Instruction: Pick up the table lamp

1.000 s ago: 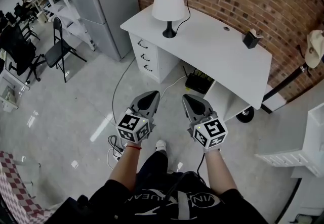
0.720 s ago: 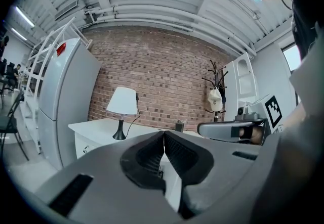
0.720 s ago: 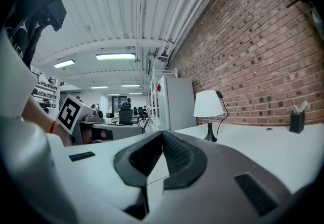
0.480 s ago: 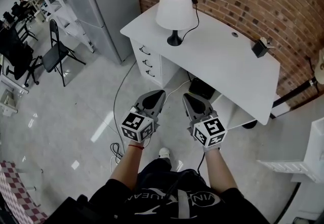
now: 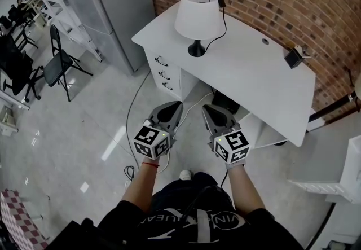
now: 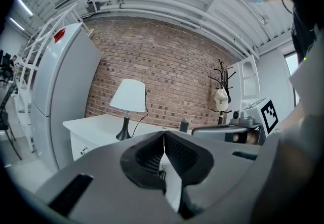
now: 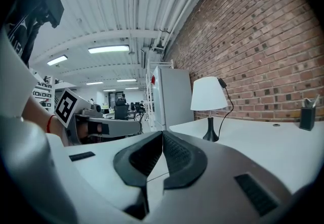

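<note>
The table lamp (image 5: 197, 17) has a white shade, a thin black stem and a black foot; it stands upright near the far left corner of the white desk (image 5: 254, 74). It also shows in the left gripper view as the lamp (image 6: 128, 104) and in the right gripper view as the lamp (image 7: 209, 101). Its black cord (image 5: 217, 23) runs back toward the brick wall. My left gripper (image 5: 172, 109) and right gripper (image 5: 208, 110) hover side by side over the floor, well short of the desk. Both are shut and hold nothing.
The desk has a drawer unit (image 5: 166, 74) under its left end. A small black holder (image 5: 294, 57) sits at the desk's far right. A grey cabinet (image 5: 113, 0) stands left of the desk, with a folding chair (image 5: 56, 62) beyond. Cables (image 5: 132, 125) trail on the floor.
Both grippers and the camera have moved forward toward the desk; the lamp and desk now sit closer and more central in the head view. The jaws stay shut.
</note>
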`<state>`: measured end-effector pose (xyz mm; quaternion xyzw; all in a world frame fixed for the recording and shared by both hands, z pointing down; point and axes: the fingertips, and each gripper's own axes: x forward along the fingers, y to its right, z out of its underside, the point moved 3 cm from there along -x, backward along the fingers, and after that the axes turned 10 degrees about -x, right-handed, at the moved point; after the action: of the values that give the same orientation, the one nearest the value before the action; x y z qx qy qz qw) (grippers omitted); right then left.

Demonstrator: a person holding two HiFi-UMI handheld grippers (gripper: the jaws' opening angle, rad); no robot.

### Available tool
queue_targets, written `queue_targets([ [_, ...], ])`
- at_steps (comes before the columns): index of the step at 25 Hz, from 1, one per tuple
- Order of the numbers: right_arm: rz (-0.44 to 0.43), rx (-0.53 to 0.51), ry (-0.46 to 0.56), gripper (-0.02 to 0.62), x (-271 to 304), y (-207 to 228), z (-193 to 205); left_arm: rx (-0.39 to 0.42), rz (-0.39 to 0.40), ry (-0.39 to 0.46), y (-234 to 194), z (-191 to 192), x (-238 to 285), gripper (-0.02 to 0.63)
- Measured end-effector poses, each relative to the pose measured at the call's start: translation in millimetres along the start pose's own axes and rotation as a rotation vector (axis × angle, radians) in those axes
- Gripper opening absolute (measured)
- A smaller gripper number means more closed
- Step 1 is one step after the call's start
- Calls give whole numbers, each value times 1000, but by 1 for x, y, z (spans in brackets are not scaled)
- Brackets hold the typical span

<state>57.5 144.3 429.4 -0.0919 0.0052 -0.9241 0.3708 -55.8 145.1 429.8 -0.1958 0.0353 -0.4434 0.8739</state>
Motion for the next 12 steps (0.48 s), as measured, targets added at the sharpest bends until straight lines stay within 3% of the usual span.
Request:
queue_targets([
  [12, 2, 19, -6, 3, 49, 36, 10, -65, 32, -29, -36, 1, 45, 8],
])
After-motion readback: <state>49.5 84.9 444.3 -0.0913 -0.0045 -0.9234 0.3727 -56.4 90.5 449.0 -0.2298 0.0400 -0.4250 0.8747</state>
